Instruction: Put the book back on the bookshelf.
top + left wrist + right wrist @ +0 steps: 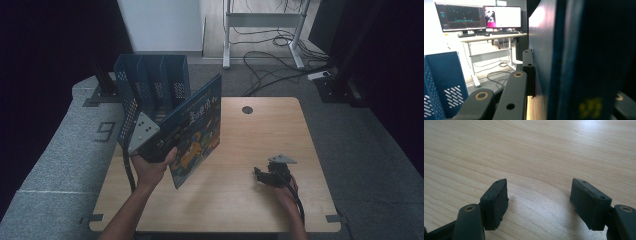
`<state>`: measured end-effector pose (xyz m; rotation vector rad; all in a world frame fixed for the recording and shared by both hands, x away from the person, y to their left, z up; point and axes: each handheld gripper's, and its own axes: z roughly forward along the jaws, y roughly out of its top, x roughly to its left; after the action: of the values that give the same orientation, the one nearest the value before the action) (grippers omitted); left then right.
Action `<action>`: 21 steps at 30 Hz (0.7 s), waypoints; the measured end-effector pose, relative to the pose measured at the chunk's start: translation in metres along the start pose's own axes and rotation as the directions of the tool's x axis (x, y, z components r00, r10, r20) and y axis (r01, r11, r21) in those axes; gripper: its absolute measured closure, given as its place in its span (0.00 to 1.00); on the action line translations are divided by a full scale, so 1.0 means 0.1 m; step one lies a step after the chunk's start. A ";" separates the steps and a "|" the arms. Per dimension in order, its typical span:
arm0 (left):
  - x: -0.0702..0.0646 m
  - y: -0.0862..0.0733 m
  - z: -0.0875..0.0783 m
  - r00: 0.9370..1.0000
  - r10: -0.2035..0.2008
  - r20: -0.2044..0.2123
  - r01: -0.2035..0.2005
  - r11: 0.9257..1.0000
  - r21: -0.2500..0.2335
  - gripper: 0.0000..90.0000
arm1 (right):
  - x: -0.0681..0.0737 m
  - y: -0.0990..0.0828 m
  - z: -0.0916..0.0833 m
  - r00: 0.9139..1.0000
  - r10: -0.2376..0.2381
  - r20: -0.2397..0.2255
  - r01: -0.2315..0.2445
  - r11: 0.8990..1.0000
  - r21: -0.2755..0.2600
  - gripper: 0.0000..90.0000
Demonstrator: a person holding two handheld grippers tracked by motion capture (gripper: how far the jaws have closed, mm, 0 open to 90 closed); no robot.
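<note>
My left gripper point(166, 144) is shut on the lower edge of a large blue picture book point(197, 127) and holds it upright and tilted above the table's left side. The book stands just in front of a blue perforated file rack point(150, 85) with several upright slots. In the left gripper view the book point(574, 57) is seen edge-on, with one black finger point(528, 67) pressed flat against its cover. My right gripper point(260, 175) rests low over the wooden table point(260, 130) at the right, open. Its jaws point(540, 202) stand wide apart with bare wood between them.
The rack point(444, 82) stands at the table's back left corner. A round cable hole point(247, 109) sits near the far edge. Beyond the table are desk legs, floor cables and a desk with two monitors point(477, 17).
</note>
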<state>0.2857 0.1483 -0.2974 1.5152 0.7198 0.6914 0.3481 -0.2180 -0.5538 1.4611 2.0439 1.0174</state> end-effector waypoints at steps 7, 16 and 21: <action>0.00 0.02 0.00 1.000 0.001 -0.008 -0.001 1.000 -0.003 0.91 | -0.01 0.00 0.00 1.000 0.001 -0.003 -0.001 1.000 -0.001 0.33; 0.01 0.02 0.05 1.000 -0.001 -0.013 0.001 1.000 0.003 0.91 | 0.00 0.00 0.01 1.000 0.001 0.002 -0.001 1.000 0.000 0.33; 0.02 0.01 0.06 1.000 -0.007 -0.009 0.007 1.000 0.010 0.91 | -0.01 0.00 0.00 1.000 0.011 -0.004 -0.011 1.000 -0.001 0.33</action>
<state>0.2916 0.1459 -0.2968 1.5191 0.7359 0.6909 0.3490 -0.2192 -0.5538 1.4719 2.0396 1.0264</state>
